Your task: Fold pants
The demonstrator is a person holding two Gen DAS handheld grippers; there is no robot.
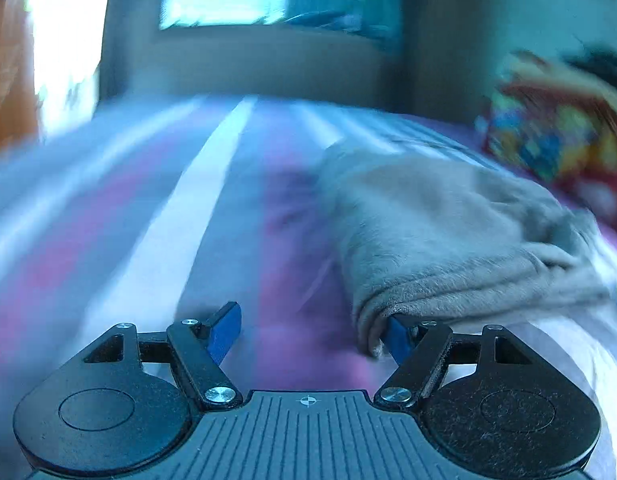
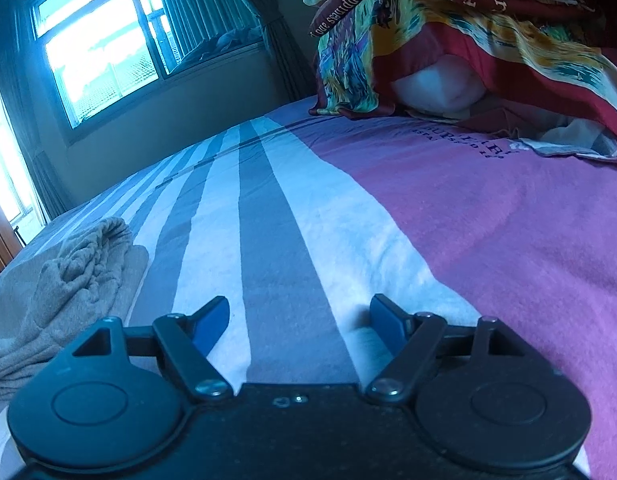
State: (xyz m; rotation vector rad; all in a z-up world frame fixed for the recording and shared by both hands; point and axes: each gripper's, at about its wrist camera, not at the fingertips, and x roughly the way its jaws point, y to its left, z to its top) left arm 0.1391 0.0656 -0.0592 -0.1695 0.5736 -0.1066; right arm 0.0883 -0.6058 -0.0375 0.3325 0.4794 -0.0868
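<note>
The grey pants [image 1: 440, 236] lie in a folded bundle on the striped bed sheet [image 1: 212, 208], right of centre in the blurred left wrist view. My left gripper [image 1: 312, 332] stands open just before their near edge. Its right blue pad [image 1: 398, 338] is partly covered by the cloth's hem, and only sheet shows between the jaws. In the right wrist view the same pants [image 2: 68, 276] sit crumpled at the far left. My right gripper [image 2: 300, 326] is open low over the sheet's [image 2: 284, 216] grey and white stripes, apart from the pants, holding nothing.
A heap of colourful patterned blankets [image 2: 468, 32] over a white pillow [image 2: 440, 88] sits at the head of the bed, also visible as the blankets [image 1: 548, 140] at right. A purple sheet section [image 2: 508, 240] spreads to the right. A window [image 2: 108, 48] and curtain [image 2: 268, 12] stand behind the bed.
</note>
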